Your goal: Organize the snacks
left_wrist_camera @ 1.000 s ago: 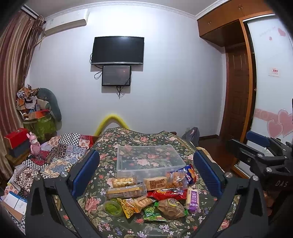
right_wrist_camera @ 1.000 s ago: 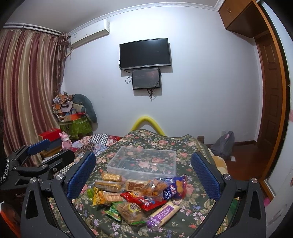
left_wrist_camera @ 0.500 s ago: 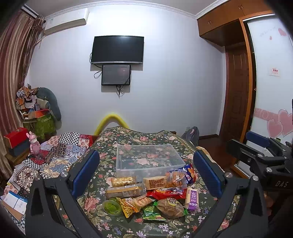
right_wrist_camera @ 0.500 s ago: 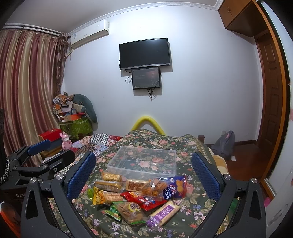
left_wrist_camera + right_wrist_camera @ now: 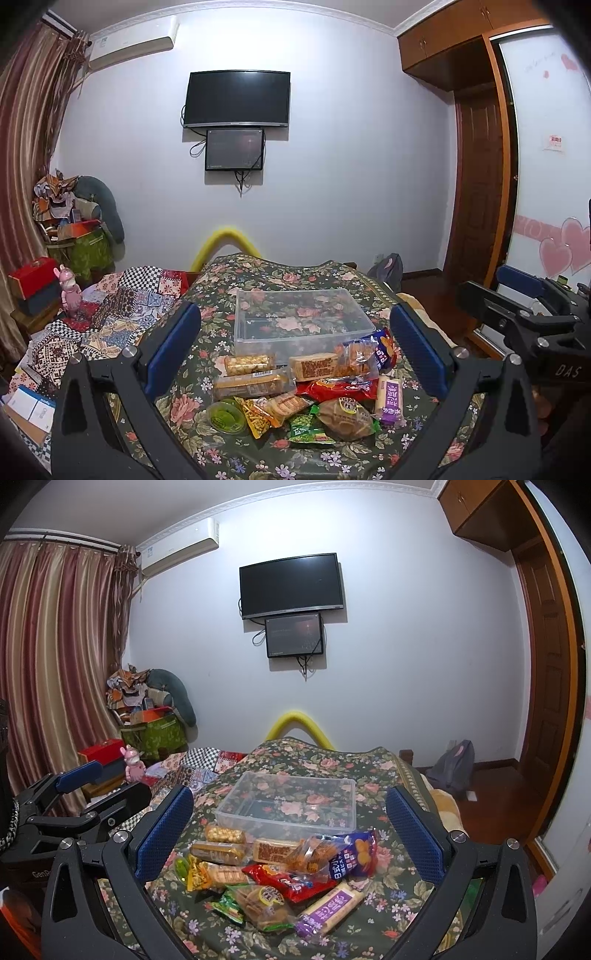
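Note:
A clear plastic box [image 5: 301, 321] [image 5: 291, 805] stands empty on the floral tablecloth [image 5: 229, 275]. In front of it lies a pile of several snack packs: a red bag [image 5: 334, 389] [image 5: 286, 880], a purple-white bar [image 5: 388, 398] [image 5: 330, 910], a blue biscuit bag [image 5: 351, 856], a green cup [image 5: 226, 417] and wrapped cakes [image 5: 249, 363]. My left gripper [image 5: 295, 354] is open and empty, held above and short of the pile. My right gripper [image 5: 290, 834] is open and empty too, to the right of the left one; it shows in the left wrist view [image 5: 524, 306].
A patchwork quilt [image 5: 110, 314] with a pink toy [image 5: 70, 291] lies left of the table. A yellow foam arch [image 5: 225, 243] rises behind it. A wooden door [image 5: 476, 192] and wardrobe stand at the right. A bag [image 5: 454, 768] sits on the floor.
Both grippers have drifted very slightly; the snacks and the box have not moved. Both stay open.

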Available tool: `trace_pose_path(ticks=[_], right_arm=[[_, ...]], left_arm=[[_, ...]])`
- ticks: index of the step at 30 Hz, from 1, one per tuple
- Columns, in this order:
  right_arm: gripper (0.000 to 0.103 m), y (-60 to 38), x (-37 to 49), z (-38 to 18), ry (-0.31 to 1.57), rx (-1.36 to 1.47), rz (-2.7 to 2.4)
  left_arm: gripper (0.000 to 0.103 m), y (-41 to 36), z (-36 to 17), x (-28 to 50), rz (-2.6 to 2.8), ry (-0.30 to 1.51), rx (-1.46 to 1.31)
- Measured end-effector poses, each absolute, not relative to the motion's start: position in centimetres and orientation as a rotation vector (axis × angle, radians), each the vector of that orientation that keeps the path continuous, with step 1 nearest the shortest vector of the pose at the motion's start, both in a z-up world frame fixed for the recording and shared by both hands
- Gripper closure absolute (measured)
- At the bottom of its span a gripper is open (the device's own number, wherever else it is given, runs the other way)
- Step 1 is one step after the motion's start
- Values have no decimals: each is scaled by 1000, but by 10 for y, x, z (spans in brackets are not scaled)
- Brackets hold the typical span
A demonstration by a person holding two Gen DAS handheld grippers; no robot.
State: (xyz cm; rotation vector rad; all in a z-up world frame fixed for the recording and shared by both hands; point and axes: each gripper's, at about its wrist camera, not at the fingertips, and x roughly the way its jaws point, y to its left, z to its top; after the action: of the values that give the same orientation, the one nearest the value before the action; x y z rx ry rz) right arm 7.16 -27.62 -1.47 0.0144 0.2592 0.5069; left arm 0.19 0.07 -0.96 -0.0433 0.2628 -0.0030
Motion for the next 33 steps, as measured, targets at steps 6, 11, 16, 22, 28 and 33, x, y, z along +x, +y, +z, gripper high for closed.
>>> trace_pose_path(ticks=[6,11,16,22,28,33], right_arm=[[0,-276,74,-17,269,20,512],[0,-279,81,-22,300,50,511],[0,-281,97,-37,373,53,491],[9,-290,122,-69,503,29,461],[18,-294,145,-103,664,32,461],[26,-292,156,-128,778,19,453]], left_arm=[[0,1,-10,3,-3,263,-43],[0,0,-13,4,-9,267,-32],[0,3,-22,16,-17,313,-27],[7,19,-46,35,-6,410,-32],[21,37,-84,58,-12,551,-36],[32,54,-121,76,-12,668,-60]])
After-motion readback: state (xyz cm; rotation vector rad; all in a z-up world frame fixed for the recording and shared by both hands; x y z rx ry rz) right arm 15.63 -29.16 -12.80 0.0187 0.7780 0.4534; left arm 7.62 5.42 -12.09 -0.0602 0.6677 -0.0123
